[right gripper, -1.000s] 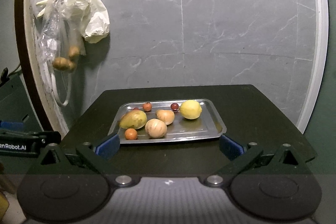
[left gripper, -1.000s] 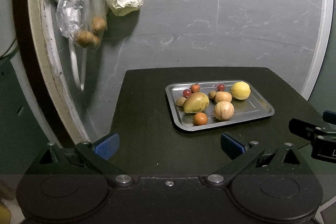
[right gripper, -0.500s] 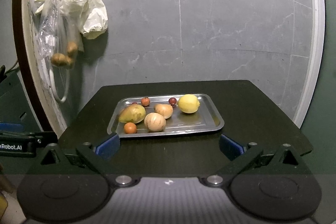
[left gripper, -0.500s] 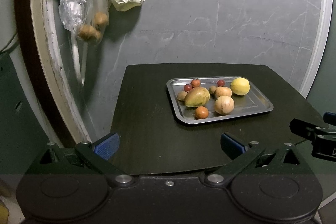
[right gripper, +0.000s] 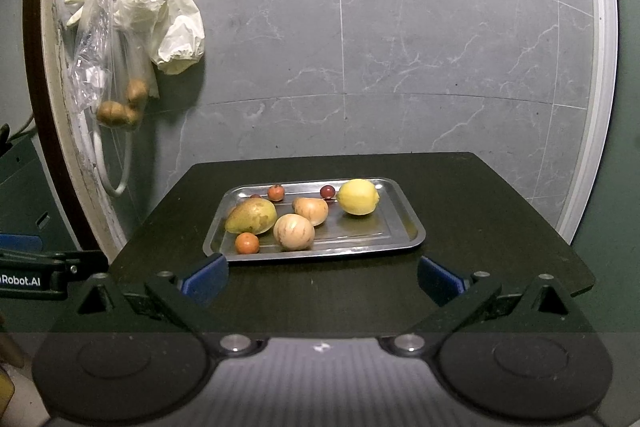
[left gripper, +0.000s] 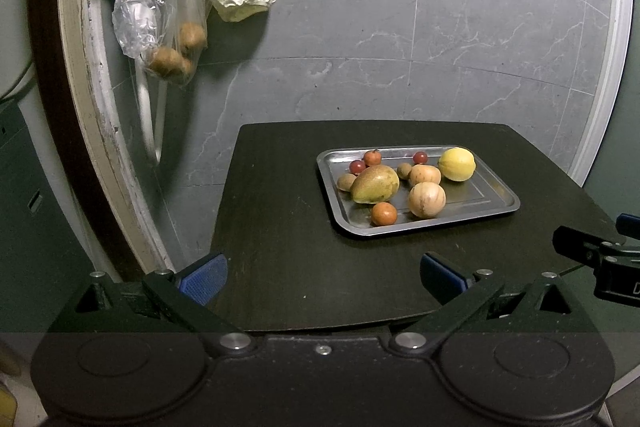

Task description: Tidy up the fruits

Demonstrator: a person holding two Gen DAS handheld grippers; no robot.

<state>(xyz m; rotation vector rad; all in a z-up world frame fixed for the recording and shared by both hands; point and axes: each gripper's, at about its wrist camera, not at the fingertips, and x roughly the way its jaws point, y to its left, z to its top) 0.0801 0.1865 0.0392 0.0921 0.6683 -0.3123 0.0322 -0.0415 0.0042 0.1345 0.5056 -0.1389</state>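
Mid-frame on the dark desk (right gripper: 480,227) sits a shallow rectangular steel tray (right gripper: 408,227) holding a yellow-green pear-shaped fruit (right gripper: 252,215), a round yellow lemon (right gripper: 357,196), two tan rounded fruits (right gripper: 294,231) and small red-orange ones. A clear plastic bag of brown fruits (left gripper: 172,55) hangs upper left. Left gripper (left gripper: 322,273) and right gripper (right gripper: 322,273) hover near the desk's front edge, blue-padded fingers (right gripper: 206,277) spread wide, grasping nothing.

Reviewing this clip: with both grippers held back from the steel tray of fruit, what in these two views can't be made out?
- Two small brown fruits beside the green-yellow mango: seen from the left wrist; in the right wrist view the mango hides them.
- Contents of the clear plastic bag on the wall: brown lumps, type unclear through the crumpled plastic.
- Right gripper in the left wrist view: cut off by the frame edge.
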